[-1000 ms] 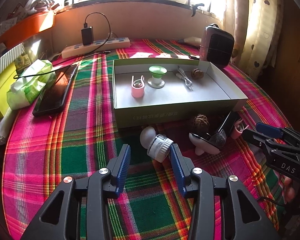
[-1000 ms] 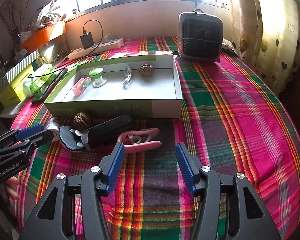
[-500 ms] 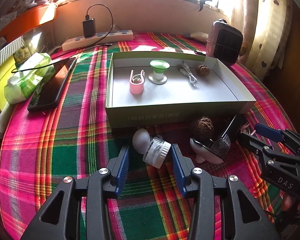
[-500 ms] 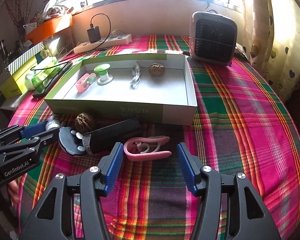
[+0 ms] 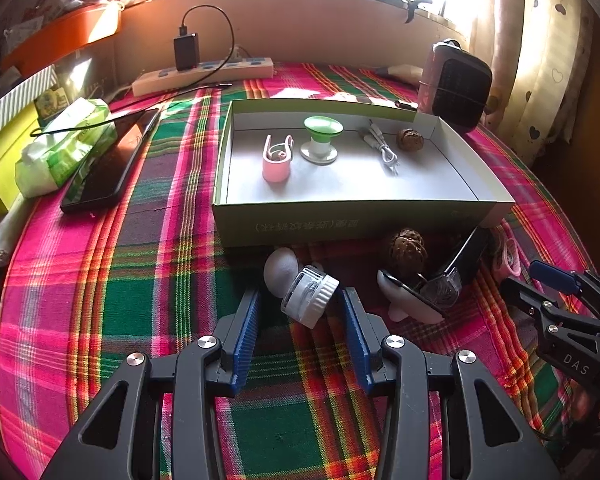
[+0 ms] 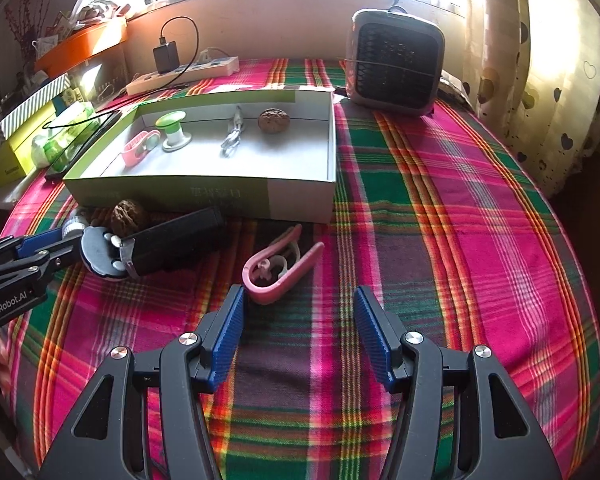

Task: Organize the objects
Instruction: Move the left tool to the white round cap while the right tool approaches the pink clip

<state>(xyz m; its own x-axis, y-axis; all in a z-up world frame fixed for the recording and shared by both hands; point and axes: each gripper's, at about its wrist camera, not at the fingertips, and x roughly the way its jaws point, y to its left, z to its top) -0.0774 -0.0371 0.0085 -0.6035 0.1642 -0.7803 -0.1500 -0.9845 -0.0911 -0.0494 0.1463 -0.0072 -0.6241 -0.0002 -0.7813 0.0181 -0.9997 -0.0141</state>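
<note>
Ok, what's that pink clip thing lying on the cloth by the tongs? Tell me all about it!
The pink clip looks like smooth plastic, a long U shape with curly white hooks inside. It lies flat on the plaid tablecloth, in front of the box, open end pointing toward it. The right tongs are open just before it, not touching.

The right gripper (image 6: 299,300) hangs over the plaid tablecloth (image 6: 460,216) with its blue-padded jaws apart. A curved pink plastic clip (image 6: 278,276) lies just past them toward 11 o'clock, touching neither pad. At 10 o'clock lies a black rectangular case (image 6: 178,240); the shallow green-and-white cardboard tray (image 6: 300,200) stands at 12 o'clock.
</note>
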